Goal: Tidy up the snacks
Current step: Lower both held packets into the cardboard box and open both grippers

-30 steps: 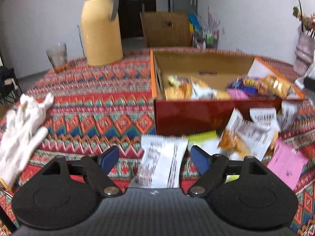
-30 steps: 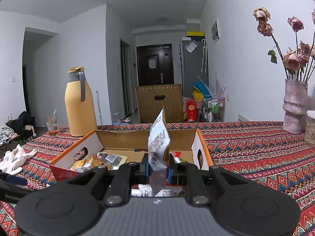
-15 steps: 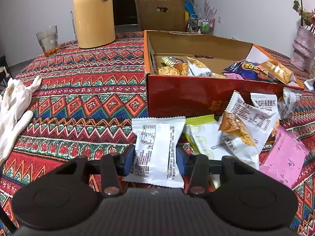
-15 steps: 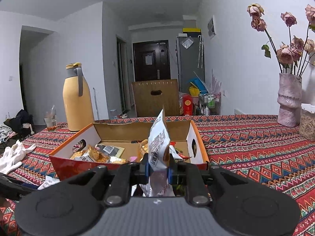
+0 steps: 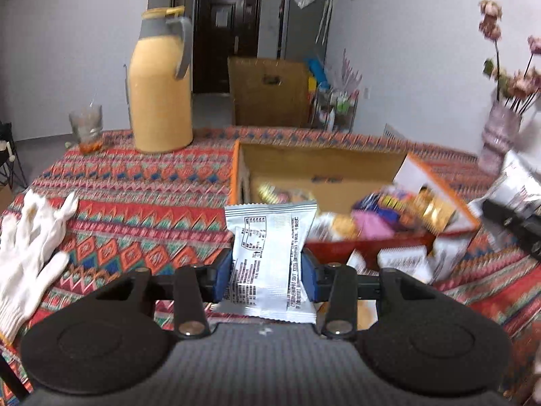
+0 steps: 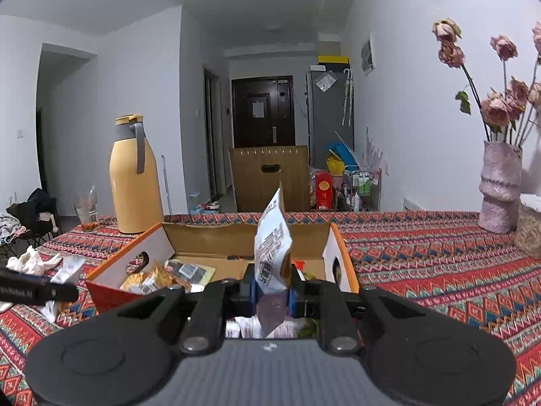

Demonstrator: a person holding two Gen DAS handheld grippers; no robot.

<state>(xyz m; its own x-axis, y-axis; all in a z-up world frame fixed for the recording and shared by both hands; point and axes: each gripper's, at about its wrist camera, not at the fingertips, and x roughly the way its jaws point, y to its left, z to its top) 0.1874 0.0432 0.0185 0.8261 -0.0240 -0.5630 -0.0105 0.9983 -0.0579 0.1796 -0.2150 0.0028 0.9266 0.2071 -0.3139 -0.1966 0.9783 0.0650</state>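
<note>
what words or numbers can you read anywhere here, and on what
None reads clearly.
White packet in the left tongs: printed table and text, too small and blurred.
Packet in the right tongs: printed characters, unreadable.
Left tongs' arm: faint lettering, too blurred.
Box inner wall: blurred mark.

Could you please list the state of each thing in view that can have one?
left gripper: shut on a white snack packet, lifted.
right gripper: shut on a second white packet, upright.
snack box: open, partly filled.
yellow jug: upright, lid on.
glass: upright.
white glove: lying flat.
</note>
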